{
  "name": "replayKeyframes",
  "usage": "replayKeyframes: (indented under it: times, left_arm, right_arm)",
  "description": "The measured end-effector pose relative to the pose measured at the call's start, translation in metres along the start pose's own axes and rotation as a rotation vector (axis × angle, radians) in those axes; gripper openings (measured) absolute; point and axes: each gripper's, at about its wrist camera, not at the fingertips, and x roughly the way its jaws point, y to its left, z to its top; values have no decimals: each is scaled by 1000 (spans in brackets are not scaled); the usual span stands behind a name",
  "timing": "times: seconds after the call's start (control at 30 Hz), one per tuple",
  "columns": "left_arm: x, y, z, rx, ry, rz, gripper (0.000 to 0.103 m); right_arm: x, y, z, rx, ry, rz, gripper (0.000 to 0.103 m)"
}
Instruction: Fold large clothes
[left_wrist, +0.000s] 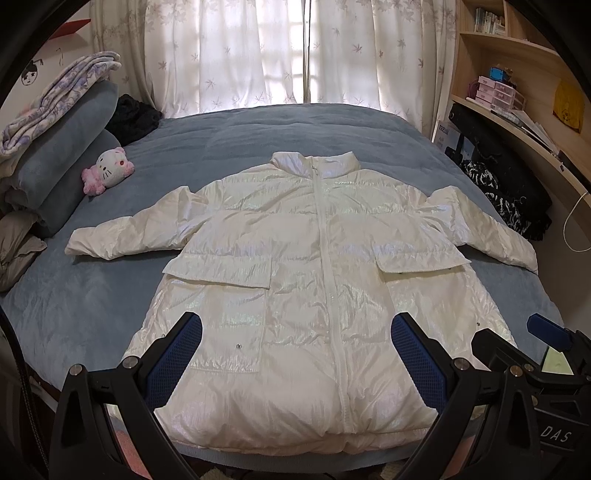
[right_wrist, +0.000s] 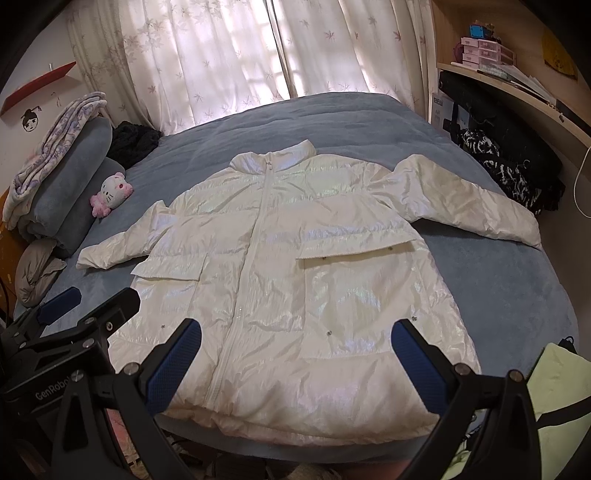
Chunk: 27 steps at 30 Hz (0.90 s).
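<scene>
A shiny white puffer jacket (left_wrist: 306, 266) (right_wrist: 295, 266) lies flat and zipped on the blue bed (left_wrist: 92, 295) (right_wrist: 517, 280), collar toward the window, both sleeves spread out to the sides. My left gripper (left_wrist: 295, 332) hovers open above the jacket's hem, nothing between its blue pads. My right gripper (right_wrist: 297, 336) is open too, above the hem a little to the right, and shows at the right edge of the left wrist view (left_wrist: 517, 332). The left gripper shows at the lower left of the right wrist view (right_wrist: 88, 302).
A pink and white cat plush (left_wrist: 109, 170) (right_wrist: 110, 192) lies by stacked blue pillows (left_wrist: 70, 155) and a folded blanket (left_wrist: 55, 96) at the left. Dark clothes (left_wrist: 135, 118) lie near the curtains. Shelves and a desk (left_wrist: 517, 110) flank the right side, with patterned black fabric (right_wrist: 509, 173).
</scene>
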Motion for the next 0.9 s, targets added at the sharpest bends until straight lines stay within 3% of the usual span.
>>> replayKeyframes:
  times: [0.53, 0.9]
  left_arm:
    - [12, 4, 6, -8, 34, -2, 101]
    - [47, 1, 19, 29, 79, 1, 101]
  right_arm:
    - [15, -5, 4, 18, 46, 13, 103]
    - [38, -14, 17, 47, 81, 5, 103]
